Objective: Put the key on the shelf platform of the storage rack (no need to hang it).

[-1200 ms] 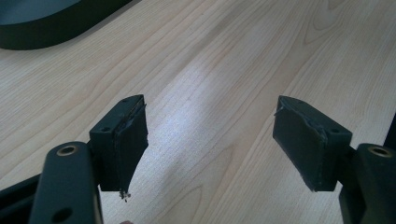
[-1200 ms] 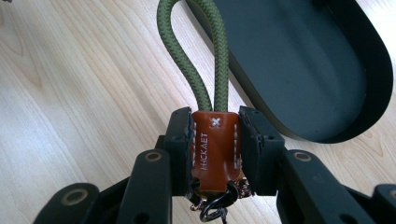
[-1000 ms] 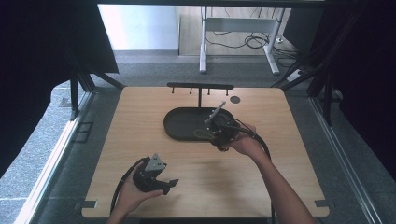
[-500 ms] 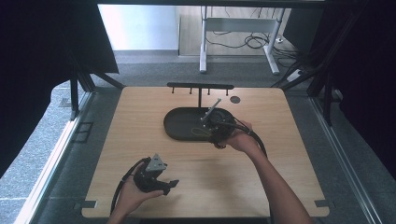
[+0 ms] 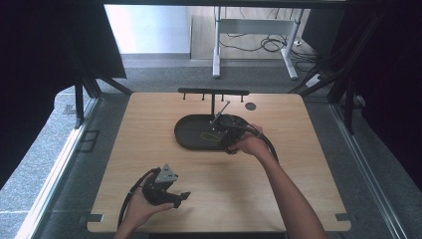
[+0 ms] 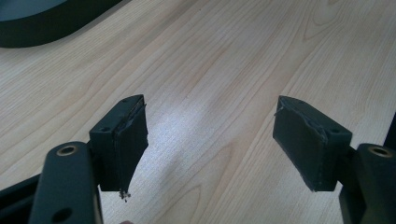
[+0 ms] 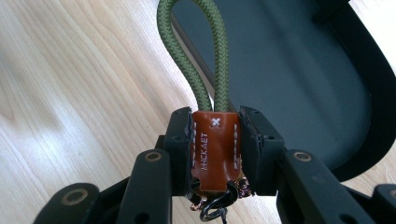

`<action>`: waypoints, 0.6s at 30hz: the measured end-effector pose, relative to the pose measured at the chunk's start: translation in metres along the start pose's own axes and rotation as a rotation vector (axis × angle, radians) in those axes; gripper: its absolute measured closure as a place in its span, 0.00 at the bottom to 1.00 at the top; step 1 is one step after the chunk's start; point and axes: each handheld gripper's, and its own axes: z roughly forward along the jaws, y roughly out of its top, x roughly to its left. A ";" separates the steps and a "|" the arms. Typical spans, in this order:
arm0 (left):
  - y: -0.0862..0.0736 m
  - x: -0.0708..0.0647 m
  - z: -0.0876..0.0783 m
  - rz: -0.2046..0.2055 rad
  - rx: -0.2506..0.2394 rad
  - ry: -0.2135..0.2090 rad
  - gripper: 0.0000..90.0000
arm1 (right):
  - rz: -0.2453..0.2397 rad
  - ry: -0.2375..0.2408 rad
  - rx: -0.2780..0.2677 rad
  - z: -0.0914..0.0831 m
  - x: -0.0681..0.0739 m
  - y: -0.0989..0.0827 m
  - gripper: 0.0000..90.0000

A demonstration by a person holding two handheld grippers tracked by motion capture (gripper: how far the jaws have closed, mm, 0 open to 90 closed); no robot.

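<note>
My right gripper (image 7: 215, 135) is shut on a brown leather key fob (image 7: 212, 149), its pads pressing on both sides of the tab. The fob's olive-green cord loop (image 7: 205, 56) sticks out forward, over the near edge of a black oval tray (image 7: 299, 70). In the high view the right gripper (image 5: 219, 132) hovers over the right part of the tray (image 5: 189, 132), and the green loop (image 5: 206, 136) shows faintly. My left gripper (image 5: 182, 197) rests near the table's front left. Its jaws stand wide apart over bare wood (image 6: 210, 121), with nothing between them.
A black rack with several small hooks (image 5: 214, 92) stands on a post at the tray's far edge. A small dark disc (image 5: 250, 106) lies on the wooden table (image 5: 298, 164) to its right. The tray's corner (image 6: 28, 23) appears at the upper left of the left gripper view.
My right hand has carried the fob a little farther away and to the left, over the tray. The left gripper has stayed in place.
</note>
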 end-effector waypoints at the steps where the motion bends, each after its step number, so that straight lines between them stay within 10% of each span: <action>1: 0.000 0.000 0.000 0.001 -0.001 -0.001 0.30 | 0.002 0.000 -0.002 0.001 -0.001 0.001 0.75; 18: 0.000 0.000 -0.001 -0.004 -0.002 0.004 0.30 | 0.048 0.003 -0.001 0.009 -0.022 0.006 0.74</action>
